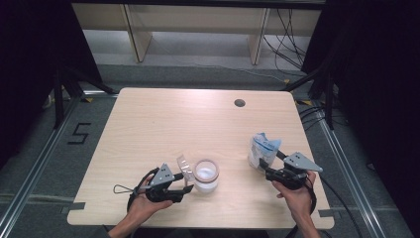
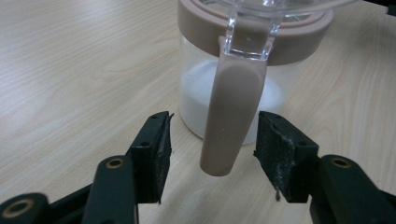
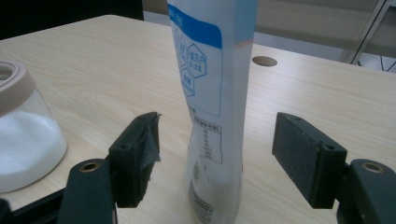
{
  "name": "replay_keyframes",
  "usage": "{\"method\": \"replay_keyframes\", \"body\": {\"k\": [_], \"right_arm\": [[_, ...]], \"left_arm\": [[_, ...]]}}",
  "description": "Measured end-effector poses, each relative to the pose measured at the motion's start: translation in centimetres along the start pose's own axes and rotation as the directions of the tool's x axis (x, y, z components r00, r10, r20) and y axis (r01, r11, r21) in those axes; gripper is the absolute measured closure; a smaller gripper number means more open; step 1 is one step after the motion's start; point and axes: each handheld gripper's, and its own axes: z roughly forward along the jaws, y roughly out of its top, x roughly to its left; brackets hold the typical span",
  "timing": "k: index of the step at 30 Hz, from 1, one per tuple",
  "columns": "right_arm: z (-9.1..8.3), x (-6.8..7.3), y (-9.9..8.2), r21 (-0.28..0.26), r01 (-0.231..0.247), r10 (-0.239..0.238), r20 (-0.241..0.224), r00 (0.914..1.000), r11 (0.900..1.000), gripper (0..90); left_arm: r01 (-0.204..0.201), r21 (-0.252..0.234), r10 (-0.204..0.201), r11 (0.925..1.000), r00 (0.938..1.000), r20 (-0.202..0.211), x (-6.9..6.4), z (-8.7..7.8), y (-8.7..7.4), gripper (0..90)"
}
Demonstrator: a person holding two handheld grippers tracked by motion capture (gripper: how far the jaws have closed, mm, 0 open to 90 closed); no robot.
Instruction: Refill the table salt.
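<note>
A glass jar [image 1: 206, 176] with a brown rim and white powder inside stands near the table's front, its clear lid [image 1: 184, 165] flipped up to the left. My left gripper [image 1: 187, 183] sits just left of it. In the left gripper view the jar's [image 2: 196, 93] brown tab [image 2: 231, 116] hangs between the pads of the left gripper [image 2: 215, 140], with a gap on each side. A white and blue pouch [image 1: 261, 148] stands upright at the right. My right gripper [image 1: 270, 162] straddles the pouch [image 3: 215, 93]; the right gripper's [image 3: 217, 135] pads stay clear of it.
The light wooden table [image 1: 163, 119] has a round cable hole [image 1: 239, 103] near its far edge. The jar [image 3: 23, 135] shows at the left of the right gripper view. Dark curtains stand on both sides, and cables lie on the floor at the back right.
</note>
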Motion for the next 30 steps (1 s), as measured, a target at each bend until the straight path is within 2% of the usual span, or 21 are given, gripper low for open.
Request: {"method": "replay_keyframes", "body": {"k": [3, 5, 6, 7, 8, 9, 13, 14, 15, 17, 18, 20, 21, 22, 23, 24, 26, 27, 28, 29, 30], "right_arm": [[0.0, 0.0, 0.0, 0.001, -0.003, 0.003, -0.002, 1.0, 1.0, 32.9], [-0.1, 0.0, 0.0, 0.0, -0.005, 0.005, 0.0, 1.0, 1.0, 32.9], [0.0, 0.0, 0.0, -0.008, -0.006, 0.006, -0.01, 0.9999, 0.9999, 32.9], [-0.2, -0.1, 0.0, 0.0, -0.009, 0.009, -0.007, 0.9999, 1.0, 32.9], [-0.2, -0.1, 0.0, 0.004, -0.006, 0.006, -0.007, 1.0, 1.0, 32.9], [-0.2, -0.2, 0.0, -0.001, 0.0, 0.0, -0.004, 1.0, 1.0, 32.9], [-0.2, -0.3, -0.1, -0.011, -0.003, 0.003, -0.004, 1.0, 0.9999, 32.7], [-0.2, -0.3, -0.1, -0.013, 0.001, -0.001, -0.002, 1.0, 0.9999, 32.7], [-0.1, -0.3, -0.1, -0.018, -0.004, 0.004, -0.006, 1.0, 0.9998, 32.6], [-0.3, -0.1, -0.2, -0.002, -0.036, 0.036, -0.016, 0.9992, 0.9994, 32.2], [-0.3, -0.2, -0.3, -0.009, -0.026, 0.026, -0.024, 0.9994, 0.9996, 32.1], [-0.8, 0.0, -0.4, 0.019, -0.053, 0.053, -0.037, 0.9979, 0.9984, 30.4], [-0.9, -0.2, -0.4, 0.019, -0.025, 0.026, -0.033, 0.9991, 0.9995, 30.0], [-0.9, -0.2, -0.4, 0.019, -0.025, 0.026, -0.033, 0.9991, 0.9995, 30.0], [-0.9, 0.0, -0.5, 0.015, -0.054, 0.055, -0.028, 0.9981, 0.9984, 29.8], [-0.9, 0.0, -0.6, 0.007, -0.04, 0.04, -0.036, 0.9985, 0.9992, 29.3], [-1.1, 0.2, -0.8, 0.019, -0.06, 0.061, -0.046, 0.9971, 0.998, 26.9], [-1.3, 0.5, -0.9, 0.029, -0.085, 0.086, -0.045, 0.9953, 0.996, 26.8], [-1.4, 0.4, -0.9, 0.025, -0.077, 0.078, -0.052, 0.9955, 0.9967, 26.0], [-1.6, 0.4, -1.0, 0.029, -0.068, 0.069, -0.039, 0.9969, 0.9973, 25.4], [-1.8, 0.4, -1.0, 0.049, -0.079, 0.081, -0.049, 0.9955, 0.9957, 25.2]], "left_arm": [[0.005, 0.006, -0.005, 1.0, 1.0, -0.001, 0.0, -0.1, 0.0, 44.6], [-0.004, -0.008, 0.004, 1.0, 1.0, 0.004, 0.1, -0.1, 0.0, 43.6], [-0.009, 0.009, 0.009, 0.9999, 1.0, 0.001, 0.1, -0.3, 0.0, 43.5], [-0.002, -0.001, 0.002, 1.0, 1.0, 0.005, 0.1, -0.3, -0.1, 43.4], [-0.01, 0.01, 0.01, 0.9999, 0.9999, -0.002, 0.2, -0.5, -0.1, 43.3], [0.005, 0.014, -0.005, 0.9999, 1.0, -0.001, 0.1, -0.7, -0.2, 43.0], [0.015, 0.011, -0.015, 0.9998, 0.9999, 0.009, 0.3, -1.4, -0.5, 40.3], [0.005, 0.019, -0.005, 0.9998, 1.0, 0.006, 0.4, -1.6, -0.5, 40.1], [0.01, 0.01, -0.01, 0.9999, 0.9999, 0.007, 0.4, -1.6, -0.6, 39.6], [0.025, 0.026, -0.025, 0.9994, 0.9997, 0.006, 0.3, -1.8, -0.6, 37.6], [0.016, 0.026, -0.016, 0.9995, 0.9998, 0.009, 0.4, -1.9, -0.6, 37.5], [0.013, 0.031, -0.013, 0.9995, 0.9998, 0.018, 0.6, -2.0, -0.6, 34.1], [0.022, 0.031, -0.022, 0.9993, 0.9997, 0.012, 0.5, -2.1, -0.7, 33.0], [0.022, 0.031, -0.022, 0.9993, 0.9997, 0.012, 0.5, -2.1, -0.7, 32.7], [0.037, 0.025, -0.037, 0.999, 0.9993, 0.003, 0.5, -2.2, -0.7, 32.7], [0.026, 0.032, -0.026, 0.9992, 0.9997, 0.001, 0.5, -2.3, -0.7, 31.8], [0.048, 0.027, -0.048, 0.9985, 0.9988, 0.013, 0.5, -2.4, -0.7, 29.1], [0.033, 0.027, -0.033, 0.9991, 0.9994, 0.007, 0.5, -2.5, -0.8, 28.9], [0.036, 0.031, -0.037, 0.9989, 0.9992, 0.015, 0.5, -2.6, -0.8, 28.3], [0.032, 0.029, -0.033, 0.999, 0.9994, 0.014, 0.6, -2.6, -0.8, 27.6], [0.026, 0.036, -0.026, 0.999, 0.9995, 0.016, 0.6, -2.7, -0.8, 27.1]]}}
